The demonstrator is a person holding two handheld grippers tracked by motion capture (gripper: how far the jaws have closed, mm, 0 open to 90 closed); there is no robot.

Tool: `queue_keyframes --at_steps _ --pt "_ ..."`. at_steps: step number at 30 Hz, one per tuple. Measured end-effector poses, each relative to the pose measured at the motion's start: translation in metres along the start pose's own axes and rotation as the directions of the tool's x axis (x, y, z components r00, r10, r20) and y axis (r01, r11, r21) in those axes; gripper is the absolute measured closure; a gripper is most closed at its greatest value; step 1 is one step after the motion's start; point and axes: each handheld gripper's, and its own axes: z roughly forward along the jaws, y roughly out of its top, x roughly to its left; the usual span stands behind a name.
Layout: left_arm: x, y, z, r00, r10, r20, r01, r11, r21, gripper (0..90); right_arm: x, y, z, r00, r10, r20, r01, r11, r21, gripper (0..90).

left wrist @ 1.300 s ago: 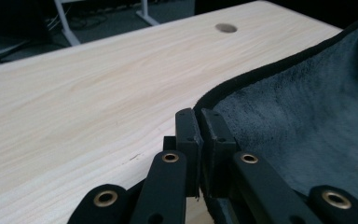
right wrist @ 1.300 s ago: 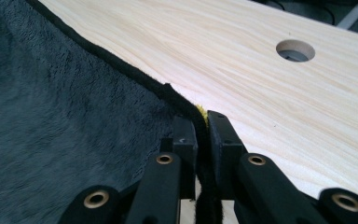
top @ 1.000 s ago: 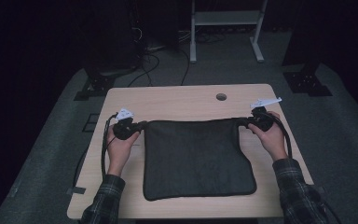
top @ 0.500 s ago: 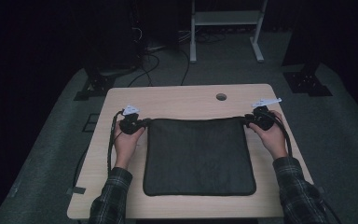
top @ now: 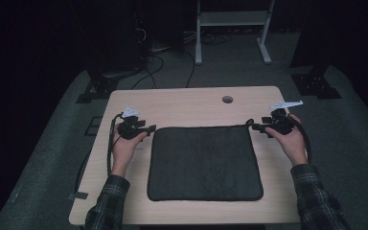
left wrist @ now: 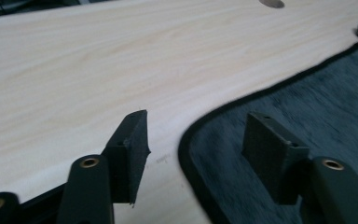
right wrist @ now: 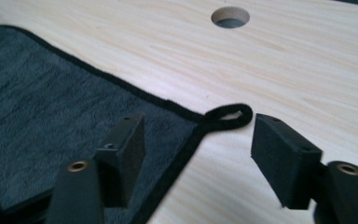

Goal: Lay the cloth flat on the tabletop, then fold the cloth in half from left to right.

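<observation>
A dark grey towel (top: 204, 163) lies flat and spread across the near middle of the wooden table (top: 182, 103), its near edge close to the person's side and its black-bound far edge running straight between the two grippers. At about 9 o'clock from the towel's middle, the left gripper (top: 148, 129) sits at the far left corner with its jaws apart: in the left gripper view one jaw stands over bare wood and the other over the rounded corner of the cloth, gripping nothing. At about 3 o'clock, the right gripper (top: 255, 126) is at the far right corner, jaws likewise spread, one above the pile and one above the table, with the towel's small hanging loop (right wrist: 228, 116) lying flat between them. Against the earlier frames, the far edge no longer sags between the hands, the left hand has moved in toward the corner, and the cloth lies squarer. No writing or label can be read. Beyond, at 12 o'clock, a round cable hole (top: 227, 99) pierces the tabletop; the floor behind is too dark to make out.
</observation>
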Motion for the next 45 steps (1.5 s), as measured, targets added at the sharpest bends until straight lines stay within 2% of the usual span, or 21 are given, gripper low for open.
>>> queue_keyframes --at_steps 1,3,8,11,13,17,24,35,45 --pt "-0.001 -0.001 -0.002 1.0000 0.006 0.005 -0.006 0.9998 0.020 38.5 0.001 -0.001 -0.001 1.0000 0.001 -0.006 -0.001 1.000 0.010 33.1" --pt "-0.004 -0.003 -0.007 0.9998 0.019 -0.001 -0.019 0.9994 0.031 37.2 0.003 -0.002 -0.002 0.9999 0.004 -0.011 -0.004 1.000 0.014 34.5" --pt "-0.009 -0.012 -0.019 0.9999 -0.016 0.006 0.016 0.9996 0.024 37.6 0.012 -0.010 -0.009 0.9998 -0.009 -0.019 0.008 1.000 -0.018 34.1" --pt "-0.010 -0.018 -0.026 0.9995 -0.033 0.004 0.033 0.9991 0.026 36.9 0.018 -0.017 -0.014 0.9999 -0.009 0.009 0.009 0.999 -0.036 32.7" --pt "-0.013 -0.023 -0.029 0.9992 -0.040 0.000 0.040 0.9988 0.027 35.8 0.020 -0.020 -0.016 0.9997 -0.013 0.019 0.013 1.000 -0.023 33.1" --pt "-0.018 -0.031 -0.034 0.9996 -0.029 0.002 0.029 0.9986 0.044 33.8 0.023 -0.027 -0.021 0.9997 0.011 0.022 -0.010 1.000 -0.020 32.9" --pt "-0.028 -0.045 -0.040 0.9998 -0.022 0.004 0.022 0.9975 0.067 32.6 0.029 -0.042 -0.031 0.9988 -0.011 0.048 0.011 1.000 -0.004 33.3" --pt "-0.045 -0.062 -0.042 0.9999 0.002 0.015 -0.004 0.9943 0.106 30.7 0.037 -0.069 -0.043 0.9963 -0.042 0.075 0.041 0.999 0.019 33.3" --pt "-0.051 -0.069 -0.028 0.9998 0.018 0.004 -0.018 0.9906 0.135 30.7 0.036 -0.082 -0.040 0.9944 -0.056 0.090 0.050 0.996 0.068 32.2"
